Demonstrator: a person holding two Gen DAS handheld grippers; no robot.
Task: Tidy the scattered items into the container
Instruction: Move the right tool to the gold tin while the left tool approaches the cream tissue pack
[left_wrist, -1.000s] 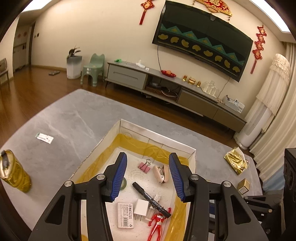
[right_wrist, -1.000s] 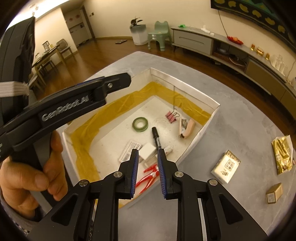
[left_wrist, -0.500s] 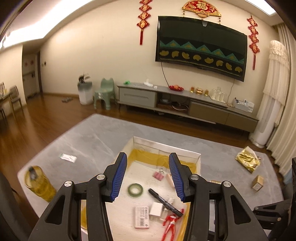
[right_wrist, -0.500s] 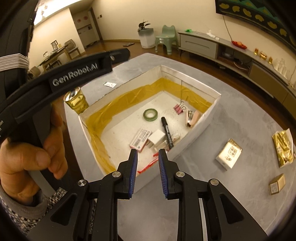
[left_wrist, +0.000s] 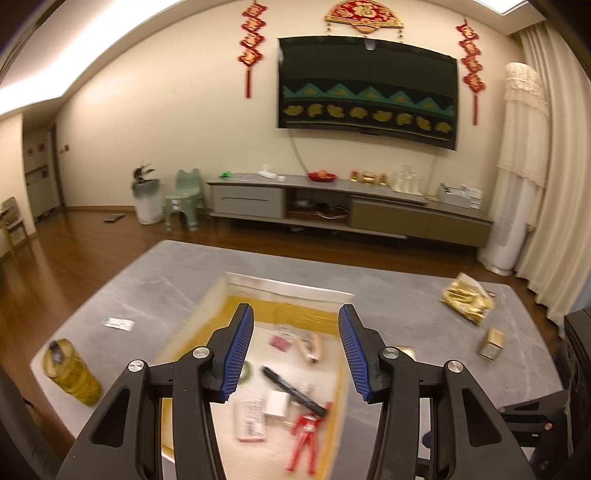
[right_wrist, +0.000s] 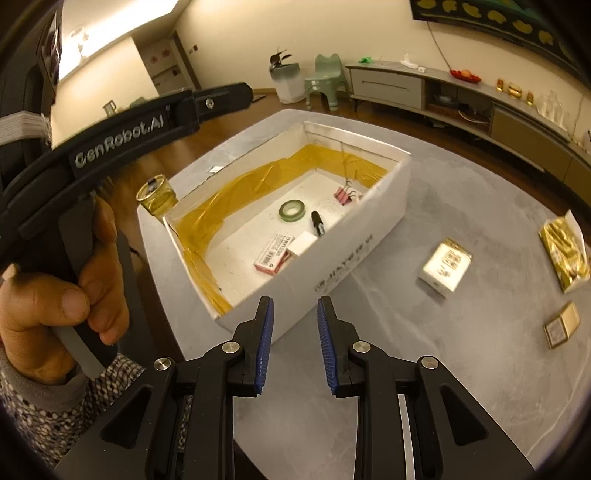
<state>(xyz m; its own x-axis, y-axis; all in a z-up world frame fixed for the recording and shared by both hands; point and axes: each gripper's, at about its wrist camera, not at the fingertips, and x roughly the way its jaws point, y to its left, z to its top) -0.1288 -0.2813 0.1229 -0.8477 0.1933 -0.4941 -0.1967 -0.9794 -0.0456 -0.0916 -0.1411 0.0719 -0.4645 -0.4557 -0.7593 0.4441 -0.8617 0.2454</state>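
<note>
Both of my grippers hung empty over the grey table (right_wrist: 461, 369).

My left gripper (left_wrist: 296, 352) gaped wide above the white box (right_wrist: 369, 240) (marker (right_wrist: 317, 223) inside); my right gripper (right_wrist: 295, 345) stood part open at its near wall, the white-and-gold packet (right_wrist: 445, 266) lying outside.

worktop (right_wrist: 461, 369): grey marbled slab | on it: white box (right_wrist: 354, 254), gold jar (right_wrist: 157, 194) just beside box, white-gold packet (right_wrist: 445, 267), gold foil bag (right_wrist: 563, 251), small gold box (right_wrist: 561, 325), white slip (left_wrist: 118, 324)
</note>
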